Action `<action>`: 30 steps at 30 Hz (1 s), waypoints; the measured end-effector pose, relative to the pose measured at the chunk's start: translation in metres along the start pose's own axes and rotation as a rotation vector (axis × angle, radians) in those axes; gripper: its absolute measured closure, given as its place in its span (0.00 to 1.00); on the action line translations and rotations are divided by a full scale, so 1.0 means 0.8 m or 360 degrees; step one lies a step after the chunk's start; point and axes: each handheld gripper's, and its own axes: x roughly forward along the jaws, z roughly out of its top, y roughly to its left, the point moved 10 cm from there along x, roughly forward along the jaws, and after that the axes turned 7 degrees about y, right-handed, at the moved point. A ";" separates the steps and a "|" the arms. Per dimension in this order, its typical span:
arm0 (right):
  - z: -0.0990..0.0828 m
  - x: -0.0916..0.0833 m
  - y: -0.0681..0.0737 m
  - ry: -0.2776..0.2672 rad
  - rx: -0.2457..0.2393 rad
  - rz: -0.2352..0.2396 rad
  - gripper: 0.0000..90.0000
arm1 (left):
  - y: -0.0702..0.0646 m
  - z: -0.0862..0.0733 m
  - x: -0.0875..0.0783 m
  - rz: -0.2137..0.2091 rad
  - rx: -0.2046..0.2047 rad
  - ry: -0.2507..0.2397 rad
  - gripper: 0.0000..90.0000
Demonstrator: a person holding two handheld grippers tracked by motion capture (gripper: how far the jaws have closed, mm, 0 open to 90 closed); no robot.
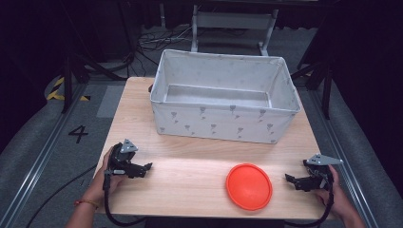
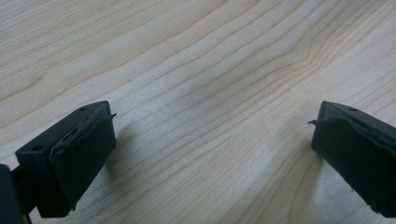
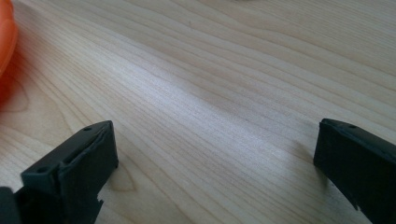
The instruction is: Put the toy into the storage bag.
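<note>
Wooden table [image 1: 190,166], fabric bin [image 1: 223,97] at rear. We note the orange disc [image 1: 248,186] flat, near the right gripper [image 1: 297,182]; left gripper [image 1: 142,168] well apart. Both released, empty.

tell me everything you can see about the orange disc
The orange disc is round, flat and evenly bright orange, plastic by the look of it, with a slightly raised rim. It lies flat on the wooden table, near the front edge and right of centre, in front of the fabric bin and apart from it. Nothing touches it but the table. The right gripper sits just to its right, jaws open and clear of it. An orange sliver of it shows in the right gripper view.
</note>
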 end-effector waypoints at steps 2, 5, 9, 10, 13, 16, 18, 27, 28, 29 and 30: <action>0.000 0.000 0.000 0.0001 -0.0002 -0.0002 0.00 | 0.000 0.000 0.000 -0.0003 0.0003 -0.0004 0.00; -0.001 -0.001 0.001 -0.0001 -0.0012 0.0003 0.00 | -0.003 -0.005 -0.003 -0.0038 0.0046 0.0001 0.00; -0.001 -0.001 0.002 -0.0005 -0.0020 0.0005 0.00 | -0.007 -0.008 -0.006 -0.0037 0.0050 -0.0018 0.02; -0.001 -0.001 0.003 -0.0005 -0.0029 0.0009 0.00 | -0.007 -0.009 -0.007 -0.0038 0.0055 -0.0018 0.03; -0.002 -0.002 0.003 -0.0002 -0.0037 0.0021 0.00 | -0.007 -0.009 -0.007 -0.0048 0.0069 -0.0010 0.02; -0.002 -0.002 0.002 -0.0002 -0.0036 0.0018 0.00 | -0.006 -0.009 -0.006 -0.0045 0.0067 -0.0004 0.01; -0.002 -0.002 0.002 -0.0002 -0.0036 0.0018 0.00 | -0.006 -0.009 -0.006 -0.0047 0.0060 -0.0009 0.00; -0.003 -0.011 0.002 0.0008 -0.0035 0.0039 0.24 | -0.005 -0.009 -0.006 -0.0039 0.0064 -0.0008 0.00; -0.002 -0.014 0.003 -0.0003 -0.0026 0.0058 0.26 | -0.006 -0.009 -0.006 -0.0042 0.0062 -0.0008 0.00; -0.001 -0.017 0.005 -0.0012 0.0005 0.0093 0.21 | -0.005 -0.009 -0.006 -0.0040 0.0064 -0.0007 0.00; 0.001 -0.019 0.007 -0.0020 0.0008 0.0091 0.21 | -0.006 -0.009 -0.006 -0.0041 0.0064 -0.0006 0.00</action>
